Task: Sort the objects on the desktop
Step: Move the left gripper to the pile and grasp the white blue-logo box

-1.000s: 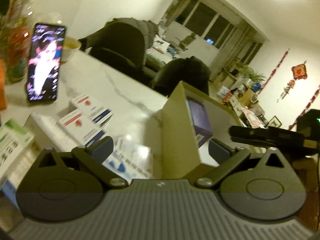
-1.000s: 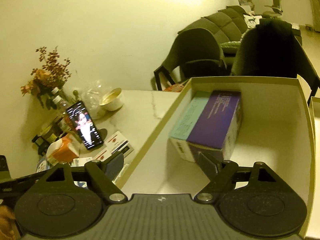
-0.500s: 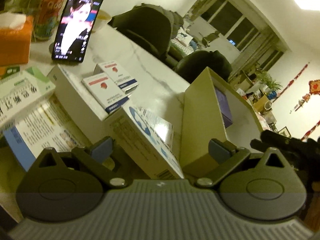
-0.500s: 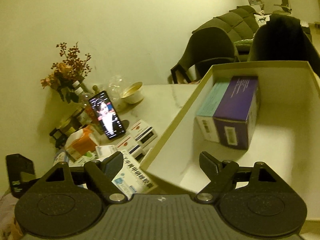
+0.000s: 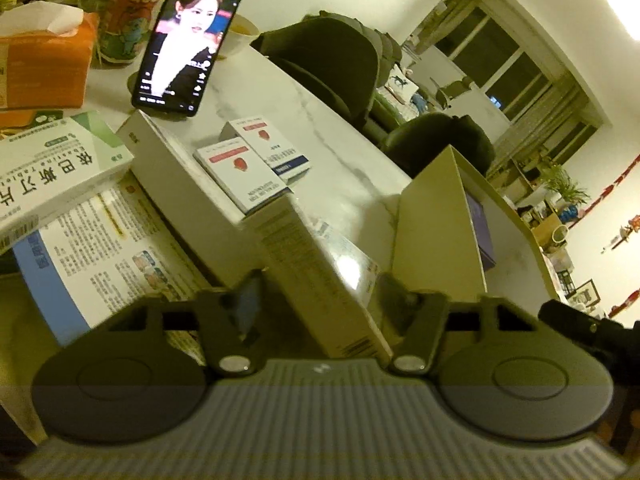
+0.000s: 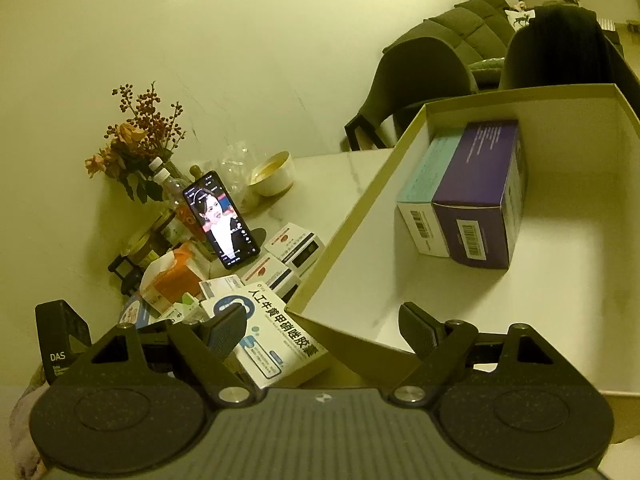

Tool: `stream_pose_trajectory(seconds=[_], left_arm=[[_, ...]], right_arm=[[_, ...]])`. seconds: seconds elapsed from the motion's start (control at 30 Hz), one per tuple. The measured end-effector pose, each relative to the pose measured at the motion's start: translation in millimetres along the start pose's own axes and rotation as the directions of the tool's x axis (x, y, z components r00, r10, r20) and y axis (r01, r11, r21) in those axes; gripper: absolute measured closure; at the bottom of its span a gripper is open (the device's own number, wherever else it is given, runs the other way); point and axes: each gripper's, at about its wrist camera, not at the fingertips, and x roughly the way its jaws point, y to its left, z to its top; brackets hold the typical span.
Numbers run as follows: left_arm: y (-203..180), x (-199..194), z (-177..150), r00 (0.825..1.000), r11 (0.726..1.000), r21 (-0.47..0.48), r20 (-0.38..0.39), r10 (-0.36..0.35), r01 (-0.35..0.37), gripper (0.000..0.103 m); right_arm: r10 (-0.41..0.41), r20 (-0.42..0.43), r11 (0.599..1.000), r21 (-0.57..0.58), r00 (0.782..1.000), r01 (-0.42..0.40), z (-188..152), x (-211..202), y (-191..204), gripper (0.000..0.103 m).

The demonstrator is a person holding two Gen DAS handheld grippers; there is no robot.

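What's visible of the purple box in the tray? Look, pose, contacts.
The purple box is a rectangular carton, cardboard by the look, lying flat on the floor of the open beige tray, toward its far left corner. Its near end carries a white barcode label; faint white print runs along the top. Its left side presses against a teal-and-white carton of similar length. Neither gripper touches it. In the left wrist view only a purple sliver shows behind the tray wall.
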Motion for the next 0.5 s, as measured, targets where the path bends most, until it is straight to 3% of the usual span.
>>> stream_pose_trajectory(seconds=[0.03, 0.13, 0.27, 0.5], left_arm=[[1.2, -0.7, 0.0, 1.000, 1.000, -0.005, 0.001, -0.002, 0.002, 0.061], [2.3, 2.0, -0.9, 1.000, 1.000, -0.012, -0.008, 0.005, -0.005, 0.060], [4.7, 6.8, -0.8, 0.999, 0.997, -0.069, -0.033, -0.035, 0.033, 0.041], [0.3, 15.6, -1.5, 1.000, 0.999, -0.050, -0.026, -0.014, 0.013, 0.043]], right_arm=[[0.000, 0.002, 1.000, 0.001, 1.000, 0.000, -0.5, 0.7, 0.3, 0.017], [0.004, 0.004, 1.000, 0.004, 1.000, -0.004, -1.2, 2.3, 1.1, 0.016], [0.005, 0.003, 1.000, 0.001, 1.000, -0.005, -0.5, 1.3, 1.5, 0.016], [0.007, 0.001, 1.000, -0.001, 1.000, -0.007, -0.5, 0.4, 1.4, 0.015]])
